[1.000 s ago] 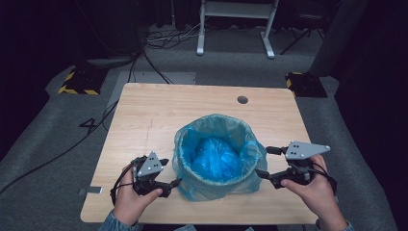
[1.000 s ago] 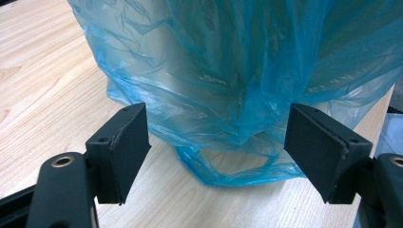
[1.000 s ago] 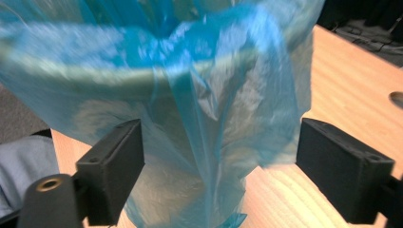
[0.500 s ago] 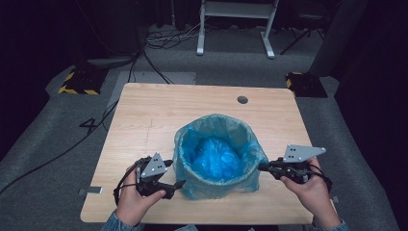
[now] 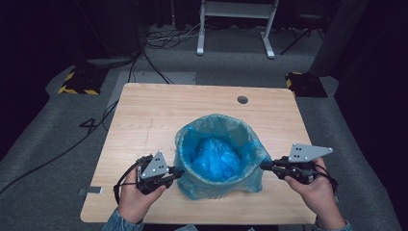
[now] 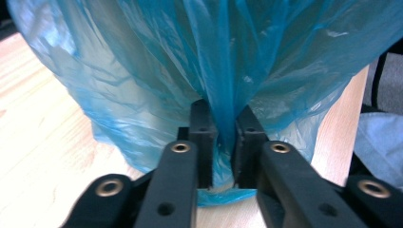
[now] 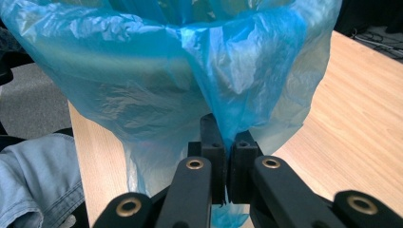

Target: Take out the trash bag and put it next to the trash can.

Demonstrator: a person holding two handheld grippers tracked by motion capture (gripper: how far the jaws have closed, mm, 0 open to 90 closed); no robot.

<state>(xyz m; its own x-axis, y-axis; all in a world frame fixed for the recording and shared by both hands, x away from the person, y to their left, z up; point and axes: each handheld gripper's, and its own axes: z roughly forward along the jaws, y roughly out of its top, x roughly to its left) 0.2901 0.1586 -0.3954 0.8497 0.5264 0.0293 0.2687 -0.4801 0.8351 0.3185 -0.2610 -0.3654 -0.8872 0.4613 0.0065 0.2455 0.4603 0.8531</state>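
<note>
A bin lined with a blue plastic bag (image 5: 219, 154) stands on the wooden table (image 5: 144, 120), near its front edge. The bag's rim is folded down over the bin's outside. My left gripper (image 5: 177, 172) is at the bin's left side, shut on a fold of the bag's film (image 6: 223, 95). My right gripper (image 5: 264, 166) is at the bin's right side, shut on the bag's hanging skirt (image 7: 228, 99). In both gripper views the film runs down between the closed jaws. The bin under the bag is hidden.
A round cable hole (image 5: 242, 99) sits in the table's far right part. A white desk frame (image 5: 235, 24) and cables (image 5: 159, 43) lie on the grey floor beyond. Blue denim (image 7: 38, 180) shows below the table's near edge.
The right gripper has moved left to the bin's side and closed on the bag's skirt. The left gripper has stayed at the bin's left side.
</note>
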